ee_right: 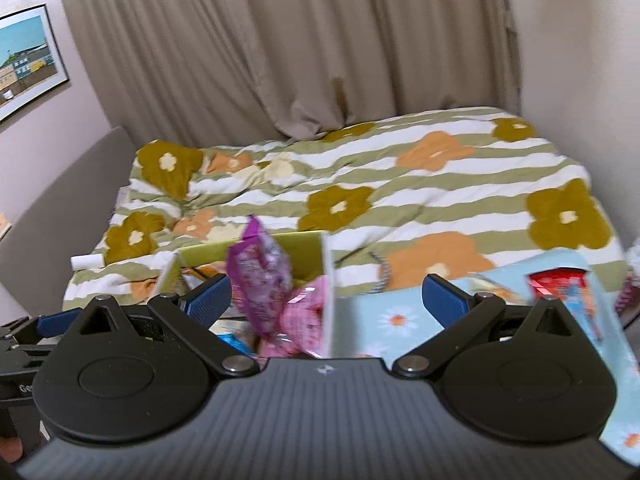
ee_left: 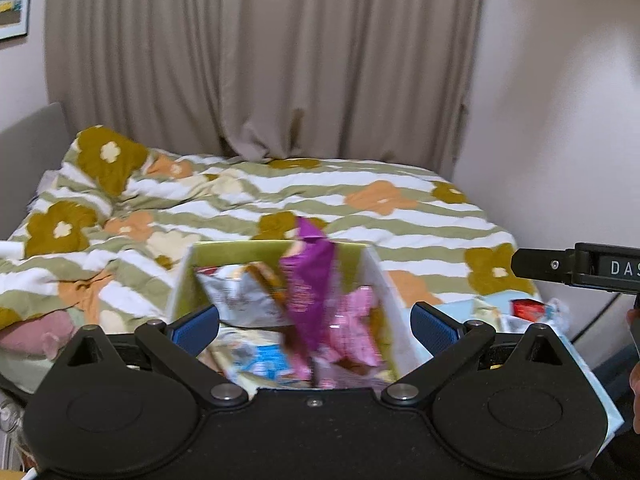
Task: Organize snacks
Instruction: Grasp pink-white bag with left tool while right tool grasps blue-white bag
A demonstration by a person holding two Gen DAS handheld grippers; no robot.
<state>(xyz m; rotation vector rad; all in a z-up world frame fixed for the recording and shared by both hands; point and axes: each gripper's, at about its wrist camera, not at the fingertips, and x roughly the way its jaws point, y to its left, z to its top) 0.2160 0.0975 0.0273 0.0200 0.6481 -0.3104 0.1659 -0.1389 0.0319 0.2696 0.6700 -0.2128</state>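
**Mia:** Where are the snacks?

**Ben:** Most sit in the box (ee_left: 384, 280), right in front of the left claw (ee_left: 315, 322). A purple bag (ee_left: 310, 280) stands tall in it. A pink bag (ee_left: 356, 332) leans just to its right, and a silver bag (ee_left: 236, 300) lies to its left. A blue and white pack (ee_left: 260, 360) lies low, closest to the claw.

**Mia:** Is the claw holding any?

**Ben:** No. Its two blue fingers (ee_left: 196, 326) are spread wide, with nothing between them. The right claw (ee_right: 328, 300) is spread wide too, and holds nothing. The box is in front of it, a bit to its left.

**Mia:** So is the job done?

**Ben:** I think it is far along, but not done. A red snack (ee_right: 560, 284) lies outside the box, ahead of the right claw and off to its right. It rests on a light blue flowery sheet (ee_right: 392, 316). More packs show at the far right edge, but they are too blurry to name.

**Mia:** What is behind it all?

**Ben:** A bed with a flowery blanket (ee_left: 280, 196), then a curtain (ee_left: 260, 60).
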